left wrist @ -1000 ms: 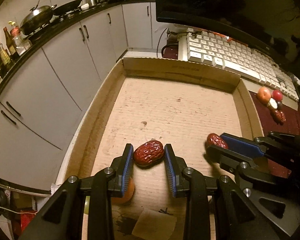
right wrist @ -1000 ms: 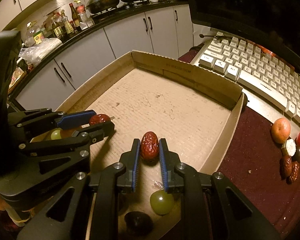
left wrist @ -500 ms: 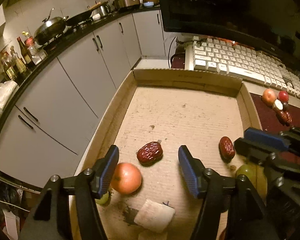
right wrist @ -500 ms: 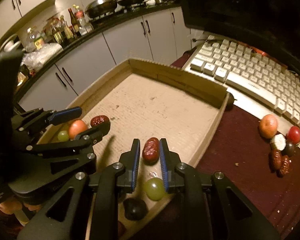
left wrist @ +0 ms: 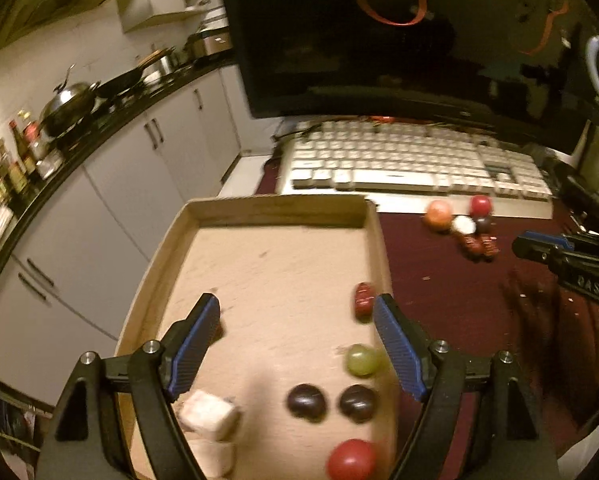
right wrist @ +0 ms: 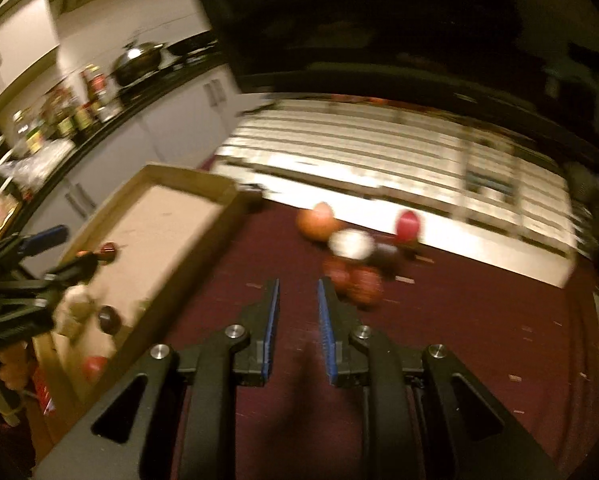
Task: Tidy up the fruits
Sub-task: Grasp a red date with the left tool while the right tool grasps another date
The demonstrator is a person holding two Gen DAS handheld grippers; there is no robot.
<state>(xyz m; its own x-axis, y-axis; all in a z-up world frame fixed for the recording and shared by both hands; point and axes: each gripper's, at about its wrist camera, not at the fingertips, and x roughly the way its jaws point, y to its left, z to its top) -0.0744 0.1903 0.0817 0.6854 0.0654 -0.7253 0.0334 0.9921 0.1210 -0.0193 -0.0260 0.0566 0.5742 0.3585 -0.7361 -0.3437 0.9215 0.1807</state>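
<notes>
**Right tool heads for the unsorted pile**

Holds the left gripper spread wide over the tray, jaws just opened further, nothing pinched. Leaves the sorted lot on the cardboard below: a date by the right wall, a grape just nearer, two dark fruits side by side, a red fruit at the bottom edge, a white cube to the left. Looks like grouping by kind, judging by that dark pair.

Swings the right gripper out past the tray wall, over the mat, pads drawn close together and empty. Aims it at the pile still waiting near the keyboard: orange, white and red pieces, with dates at the front, all touching or just beside one another.

Tilts both tools steeply down and forward. Needs a wider gap on the right before any pick, probably of the nearest date. Risks scattering the cluster, packed that tightly
</notes>
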